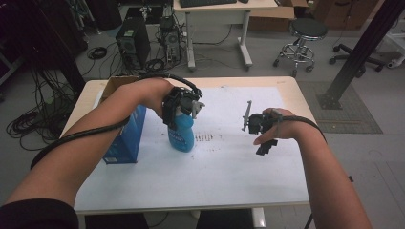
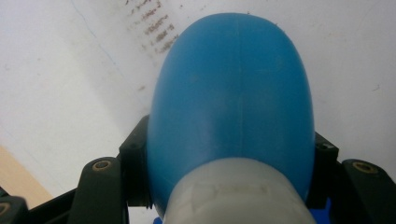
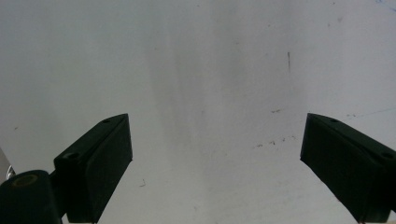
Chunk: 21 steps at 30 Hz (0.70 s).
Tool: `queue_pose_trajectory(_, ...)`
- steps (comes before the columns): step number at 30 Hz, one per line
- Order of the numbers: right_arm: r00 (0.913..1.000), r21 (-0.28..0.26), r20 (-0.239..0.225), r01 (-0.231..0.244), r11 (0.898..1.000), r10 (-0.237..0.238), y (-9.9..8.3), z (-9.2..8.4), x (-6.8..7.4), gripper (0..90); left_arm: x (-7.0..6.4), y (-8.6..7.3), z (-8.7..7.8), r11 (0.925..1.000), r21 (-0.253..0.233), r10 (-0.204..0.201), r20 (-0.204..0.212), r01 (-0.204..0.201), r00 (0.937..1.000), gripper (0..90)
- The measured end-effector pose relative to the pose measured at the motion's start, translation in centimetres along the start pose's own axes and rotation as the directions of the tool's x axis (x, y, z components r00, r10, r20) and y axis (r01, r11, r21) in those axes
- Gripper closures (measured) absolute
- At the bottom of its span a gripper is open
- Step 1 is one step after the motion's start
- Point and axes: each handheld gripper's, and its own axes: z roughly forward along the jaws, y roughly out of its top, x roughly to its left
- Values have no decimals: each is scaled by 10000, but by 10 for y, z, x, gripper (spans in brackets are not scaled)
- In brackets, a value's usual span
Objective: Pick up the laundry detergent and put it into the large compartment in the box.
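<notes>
A blue plastic bottle point(image 1: 182, 136) stands upright on the white sheet point(image 1: 229, 162) left of the table's middle. My left gripper point(image 1: 178, 116) comes down on it from above and is shut on its top. In the left gripper view the bottle's rounded blue shoulder point(image 2: 233, 93) bulges between the two black jaws, with a pale collar point(image 2: 238, 193) nearest the camera. My right gripper point(image 1: 265, 143) hovers over the sheet to the right of the bottle. In its own view the right gripper point(image 3: 215, 154) stands open, wide apart, with bare white sheet between the jaws.
A blue carton point(image 1: 126, 138) stands just left of the bottle, under the left forearm, with a brown cardboard flap point(image 1: 114, 83) behind it. Small dark marks point(image 1: 204, 137) dot the sheet. Beyond the table are a computer tower point(image 1: 133, 40), a stool point(image 1: 305, 31) and floor cables.
</notes>
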Motion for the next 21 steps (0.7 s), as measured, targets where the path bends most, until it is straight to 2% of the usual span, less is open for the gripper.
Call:
queue_pose_trajectory(5, 10000, -12, 17, 38, 10000, -38, 2, 0, 1, 89, -1, 0, -10, 10000, -3, -70, -38, 70, 10000, 377)
queue_pose_trajectory(6, 10000, -41, 0, 40, 10000, -40, 2, 0, 1, 89, -2, 0, -18, 9998, -40, -199, -81, 199, 9998, 377)
queue_pose_trajectory(8, 10000, -27, -8, 47, 10000, -47, 2, 0, 1, 89, -2, 0, -21, 9997, 23, -261, -54, 261, 9996, 377)
queue_pose_trajectory(12, 10000, -62, 19, 60, 10000, -60, 3, 0, 0, 90, -4, 0, -38, 9963, 15, -858, 15, 858, 9963, 377)
queue_pose_trajectory(13, 10000, -61, 35, 59, 10000, -59, 3, 0, 0, 90, -5, 0, -41, 9939, 42, -1101, 57, 1101, 9939, 377)
queue_pose_trajectory(17, 9999, -66, 50, 101, 9999, -100, 5, 0, 1, 91, -6, 0, -50, 9902, 152, -1388, 111, 1386, 9903, 377)
queue_pose_trajectory(19, 10000, -61, 32, 93, 9999, -93, 5, 0, 1, 91, -7, -1, -57, 9847, 223, -1731, 155, 1727, 9848, 377)
queue_pose_trajectory(21, 9998, -66, 42, 181, 9998, -180, 7, -1, 0, 91, -8, -2, -64, 9761, 307, -2158, 207, 2152, 9762, 377)
